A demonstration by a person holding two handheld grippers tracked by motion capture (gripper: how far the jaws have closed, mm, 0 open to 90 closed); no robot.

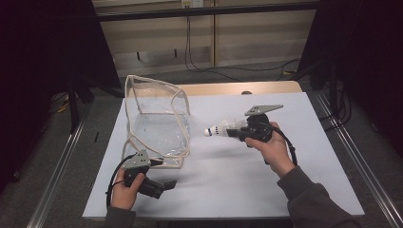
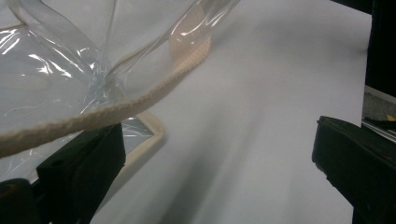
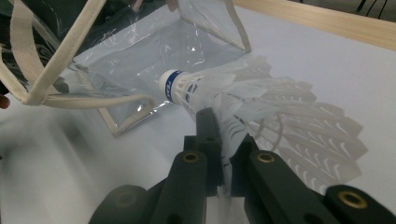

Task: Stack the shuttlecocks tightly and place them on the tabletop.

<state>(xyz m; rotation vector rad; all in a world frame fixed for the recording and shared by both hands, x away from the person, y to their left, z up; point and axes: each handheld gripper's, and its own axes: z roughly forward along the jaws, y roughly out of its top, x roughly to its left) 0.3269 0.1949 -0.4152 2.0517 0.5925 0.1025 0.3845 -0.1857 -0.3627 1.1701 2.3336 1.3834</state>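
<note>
From the high view, the right gripper (image 1: 236, 132) holds a shuttlecock (image 1: 222, 128) clear of the table (image 1: 285, 190), cork end pointing at the clear bag (image 1: 157, 118). The bag stands open just to the shuttlecock's left, and the left gripper (image 1: 166, 184) sits low by the bag's near corner. The risk I see: the bag is soft plastic with floppy cloth edging, so its mouth may sag or fold just as the shuttlecock arrives, and the cork would push the wall instead of going in. Whether the opening faces the shuttlecock squarely is hard to judge here, because the clear walls blur into the white table.

In the left gripper view, the jaws stand wide apart, with the bag's cloth-trimmed edge (image 2: 116, 109) lying over the left jaw and nothing pinched between them. With the bag unheld, a nudge from the shuttlecock could slide or tip it. The jaw tips are cut off at the bottom, so I can't tell if the edge touches the jaw or just passes in front of it.

In the right gripper view, the jaws (image 3: 219, 154) are closed narrow on the shuttlecock's feathers (image 3: 299, 126), not its cork (image 3: 169, 85). That grip is thin; the feathers could bend, crush or slip loose. The bag (image 3: 154, 51) lies beyond the cork, its far side cut off.
</note>
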